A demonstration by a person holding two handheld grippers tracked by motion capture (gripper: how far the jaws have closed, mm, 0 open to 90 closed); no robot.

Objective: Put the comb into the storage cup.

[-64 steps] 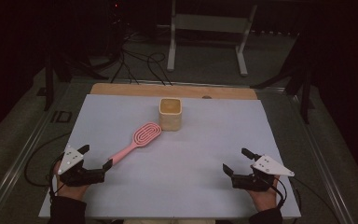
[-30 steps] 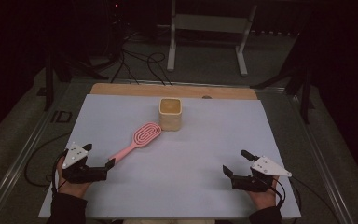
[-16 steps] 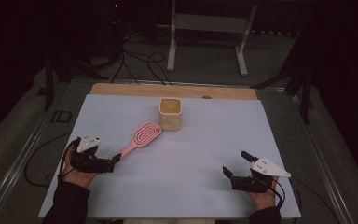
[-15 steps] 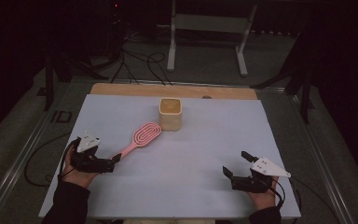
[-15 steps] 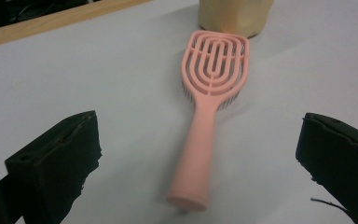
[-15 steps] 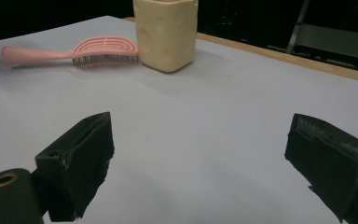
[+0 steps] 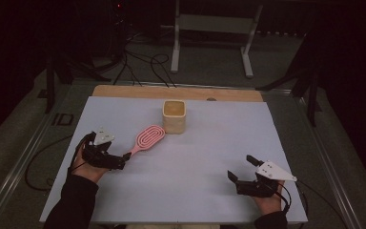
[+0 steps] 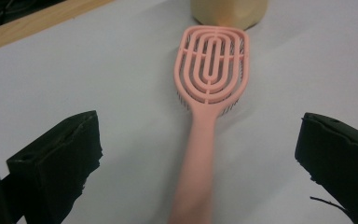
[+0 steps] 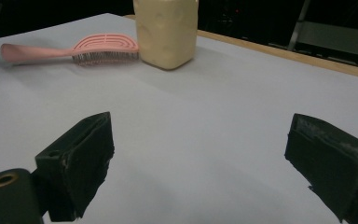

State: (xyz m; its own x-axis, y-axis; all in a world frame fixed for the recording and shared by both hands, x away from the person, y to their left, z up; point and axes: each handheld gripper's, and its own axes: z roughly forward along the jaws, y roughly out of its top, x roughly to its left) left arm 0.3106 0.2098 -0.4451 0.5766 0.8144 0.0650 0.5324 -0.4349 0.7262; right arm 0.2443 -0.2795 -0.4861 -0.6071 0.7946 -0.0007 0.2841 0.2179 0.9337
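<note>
High view: pale lavender-grey counter [image 7: 190, 191] with a bare wooden strip along its far edge. Pink plastic vented hairbrush [image 7: 145, 139] lies flat left of centre, head toward the far side and touching or just beside a cream squarish open-top cup [image 7: 174, 116], handle running down-left. Left tongs [image 7: 122, 160] sit at the end of the brush handle, held in the person's left hand [image 7: 88, 160] with a dark sleeve; whether the tips touch the handle cannot be told from here. Right tongs [image 7: 240, 168] rest near the counter's near right corner, well apart from brush and cup, jaws spread, grey three-cornered plate on top.

Left gripper view: left tongs [image 8: 198, 154] released, both black jaws wide apart, one on each side of the brush handle. Hairbrush [image 8: 209, 93] runs straight up the middle, handle between the jaws but not touching either, oval-ribbed head ahead, bristles facing down. Cream cup [image 8: 228, 11] just past the head at the top edge.

Right gripper view: right tongs [image 9: 198, 163] released, jaws wide, bare counter between them. Hairbrush [image 9: 74, 51] far off on the left, lying bristles-down, head against the cream cup [image 9: 166, 32], which stands upright.
</note>
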